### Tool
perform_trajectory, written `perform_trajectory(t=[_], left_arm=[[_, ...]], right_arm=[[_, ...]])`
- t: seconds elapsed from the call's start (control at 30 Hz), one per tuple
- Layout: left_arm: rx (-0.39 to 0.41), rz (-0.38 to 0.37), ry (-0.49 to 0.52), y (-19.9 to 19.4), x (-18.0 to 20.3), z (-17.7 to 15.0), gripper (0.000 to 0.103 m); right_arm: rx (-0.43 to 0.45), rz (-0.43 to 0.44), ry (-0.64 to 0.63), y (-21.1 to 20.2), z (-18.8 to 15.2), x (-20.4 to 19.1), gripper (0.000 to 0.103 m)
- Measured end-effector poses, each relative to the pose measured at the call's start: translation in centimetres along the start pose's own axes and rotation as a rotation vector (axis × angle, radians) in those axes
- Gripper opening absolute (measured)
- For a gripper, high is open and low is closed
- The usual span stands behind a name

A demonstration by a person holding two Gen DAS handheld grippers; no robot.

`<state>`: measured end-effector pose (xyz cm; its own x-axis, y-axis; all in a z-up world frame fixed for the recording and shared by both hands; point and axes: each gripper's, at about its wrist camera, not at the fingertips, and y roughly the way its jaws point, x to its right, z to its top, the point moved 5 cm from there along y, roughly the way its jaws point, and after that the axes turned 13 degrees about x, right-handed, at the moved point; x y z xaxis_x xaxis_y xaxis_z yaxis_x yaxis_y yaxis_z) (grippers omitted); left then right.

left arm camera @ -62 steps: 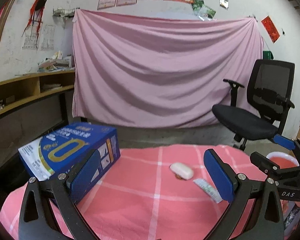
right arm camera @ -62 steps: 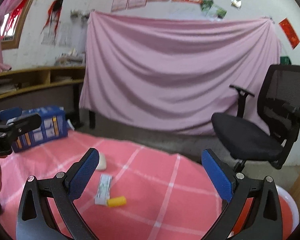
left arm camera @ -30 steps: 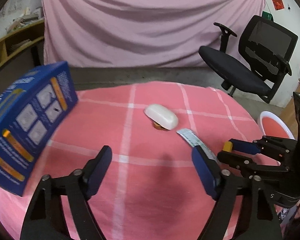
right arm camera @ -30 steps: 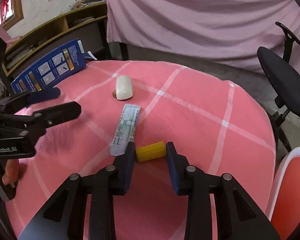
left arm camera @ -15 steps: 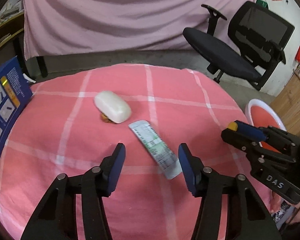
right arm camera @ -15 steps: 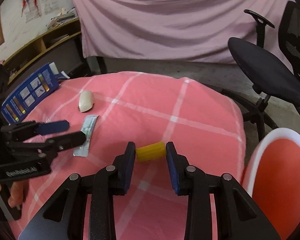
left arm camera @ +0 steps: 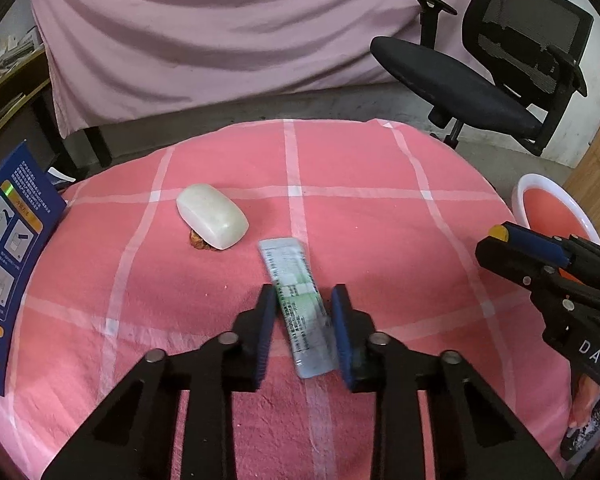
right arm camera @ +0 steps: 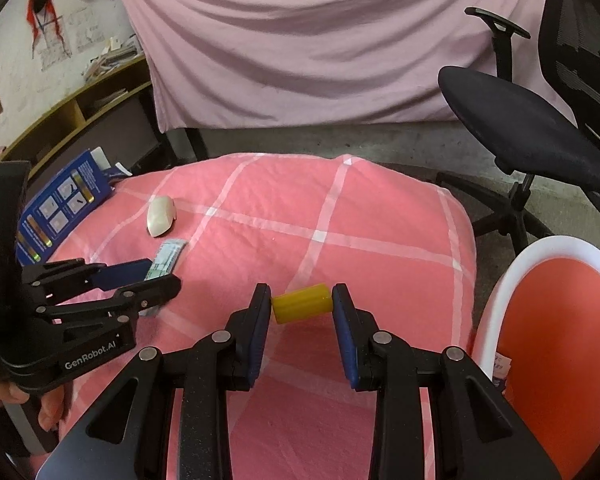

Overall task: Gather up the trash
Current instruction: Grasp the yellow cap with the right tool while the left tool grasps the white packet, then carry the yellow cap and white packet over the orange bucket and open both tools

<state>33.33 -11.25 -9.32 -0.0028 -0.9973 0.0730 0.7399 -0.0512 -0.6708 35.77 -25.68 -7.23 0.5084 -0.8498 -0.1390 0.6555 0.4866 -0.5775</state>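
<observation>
My left gripper (left arm camera: pixel 303 300) has its jaws narrowed around a flat pale green-and-white wrapper (left arm camera: pixel 294 300) that lies on the pink checked tablecloth (left arm camera: pixel 380 240); small gaps show beside the pads. It also shows in the right wrist view (right arm camera: pixel 156 276), with the wrapper (right arm camera: pixel 166 258) between its fingers. My right gripper (right arm camera: pixel 302 304) is shut on a small yellow cylinder (right arm camera: pixel 302 307), held above the cloth near the table's right edge. In the left wrist view the right gripper (left arm camera: pixel 516 242) sits at the right with the yellow end showing.
A white oval object (left arm camera: pixel 212 216) lies on a small brown scrap left of the wrapper. A blue box (left arm camera: pixel 8 240) stands at the table's left edge. A red bin with a white rim (right arm camera: pixel 552 320) stands right of the table. A black office chair (left arm camera: pixel 480 80) is behind.
My left gripper has moved down and forward over the wrapper and its jaws have narrowed around it. My right gripper has carried the yellow cylinder right, closer to the red bin.
</observation>
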Motion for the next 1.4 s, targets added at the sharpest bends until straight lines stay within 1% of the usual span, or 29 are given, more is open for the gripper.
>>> perform_trajectory(t=[0.1, 0.27, 0.4, 0.57, 0.7, 0.93, 1.03, 1.1, 1.23, 1.4], left_arm=[[0.005, -0.007, 0.007, -0.3, 0.4, -0.1, 0.018], [0.024, -0.043, -0.014, -1.1, 0.6, -0.4, 0.017], [0.059, -0.053, -0.013, -2.2, 1.0, -0.3, 0.017], [0.149, -0.064, 0.021, -4.1, 2.5, 0.3, 0.017], [0.243, -0.083, 0.013, -5.5, 3.6, 1.2, 0.017], [0.448, -0.144, -0.029, -9.0, 5.7, 4.1, 0.017], [0.522, -0.174, -0.020, -10.3, 7.0, 5.3, 0.017], [0.570, -0.193, -0.010, -11.3, 8.0, 6.0, 0.017], [0.650, -0.242, 0.024, -13.0, 10.4, 7.0, 0.017], [0.702, -0.299, 0.075, -13.9, 13.2, 7.8, 0.017]], right_arm=[[0.018, -0.003, 0.006, -0.4, 0.1, 0.2, 0.029], [0.052, -0.010, 0.007, -1.3, 0.2, 0.6, 0.029], [0.098, -0.030, -0.004, -2.2, 0.6, 0.7, 0.029], [0.199, -0.073, -0.020, -4.1, 1.6, 1.2, 0.029], [0.314, -0.106, -0.016, -6.1, 2.7, 1.7, 0.029], [0.571, -0.168, 0.022, -11.3, 4.5, 3.5, 0.029], [0.653, -0.200, 0.045, -13.3, 4.9, 4.3, 0.029], [0.712, -0.250, 0.045, -14.8, 5.0, 5.1, 0.029], [0.786, -0.307, 0.054, -17.0, 4.9, 6.3, 0.030], [0.809, -0.350, 0.069, -18.8, 4.2, 8.1, 0.030]])
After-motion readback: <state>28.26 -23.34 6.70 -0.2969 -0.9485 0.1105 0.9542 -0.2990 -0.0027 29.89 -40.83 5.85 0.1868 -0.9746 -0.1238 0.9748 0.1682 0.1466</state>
